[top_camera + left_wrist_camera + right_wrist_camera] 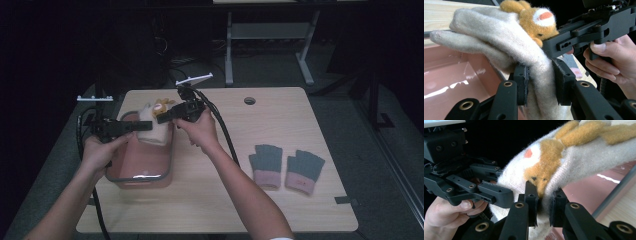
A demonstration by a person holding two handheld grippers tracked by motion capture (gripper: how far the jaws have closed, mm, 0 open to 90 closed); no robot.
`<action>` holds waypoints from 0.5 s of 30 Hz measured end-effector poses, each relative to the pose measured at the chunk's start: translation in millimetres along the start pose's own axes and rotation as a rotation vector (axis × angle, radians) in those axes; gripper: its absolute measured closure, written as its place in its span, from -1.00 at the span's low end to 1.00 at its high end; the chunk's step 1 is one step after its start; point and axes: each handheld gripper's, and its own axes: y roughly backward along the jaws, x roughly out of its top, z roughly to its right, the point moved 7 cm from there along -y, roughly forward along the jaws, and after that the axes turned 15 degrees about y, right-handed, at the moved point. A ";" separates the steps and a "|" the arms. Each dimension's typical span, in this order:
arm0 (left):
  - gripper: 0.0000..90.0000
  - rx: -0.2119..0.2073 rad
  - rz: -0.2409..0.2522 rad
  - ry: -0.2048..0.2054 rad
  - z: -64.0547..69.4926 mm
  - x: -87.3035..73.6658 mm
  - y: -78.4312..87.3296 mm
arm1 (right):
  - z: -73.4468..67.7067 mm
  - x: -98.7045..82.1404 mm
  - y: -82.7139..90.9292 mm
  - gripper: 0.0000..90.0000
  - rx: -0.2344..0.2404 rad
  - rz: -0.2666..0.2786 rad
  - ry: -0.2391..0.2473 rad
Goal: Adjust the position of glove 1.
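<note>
While both grippers clamp the cream woolly glove (152, 127) between them, it hangs above the far end of the pink tub (145, 172), so the step in hand looks like carrying it over or lowering it into that tub. The left gripper (539, 83) has its pads pressed tight on a bunched fold of the cream knit, with the orange animal patch (534, 21) lying just above and beyond its fingertips. The right gripper (544, 206) pinches the fabric right under that patch, the cloth squeezed thin between its jaws and the pink tub wall showing beyond them. Next, I judge, both hands need to sink together until the glove rests on the tub floor, then part their jaws without dragging the knit back out. A grey pair of gloves (286, 166) lies well apart on the table (220, 210).
</note>
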 end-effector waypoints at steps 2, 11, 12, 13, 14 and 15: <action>0.50 0.003 -0.003 0.003 -3.0 -0.7 1.4 | 0.7 -0.2 -4.1 0.77 0.007 -0.004 0.000; 0.50 0.020 -0.005 0.030 -18.5 -3.7 5.0 | 3.9 -2.0 -21.8 0.77 0.019 -0.019 -0.015; 0.50 0.025 -0.005 0.033 -20.5 -4.2 5.3 | 4.5 -2.2 -23.3 0.77 0.020 -0.019 -0.014; 0.50 0.026 -0.006 0.037 -21.9 -4.5 5.4 | 5.4 -2.7 -25.6 0.77 0.021 -0.021 -0.014; 0.50 0.027 -0.006 0.038 -23.3 -4.7 5.5 | 5.8 -3.1 -27.2 0.77 0.026 -0.024 -0.016; 0.50 0.029 -0.006 0.043 -25.4 -5.2 5.4 | 6.6 -3.4 -28.5 0.77 0.025 -0.023 -0.015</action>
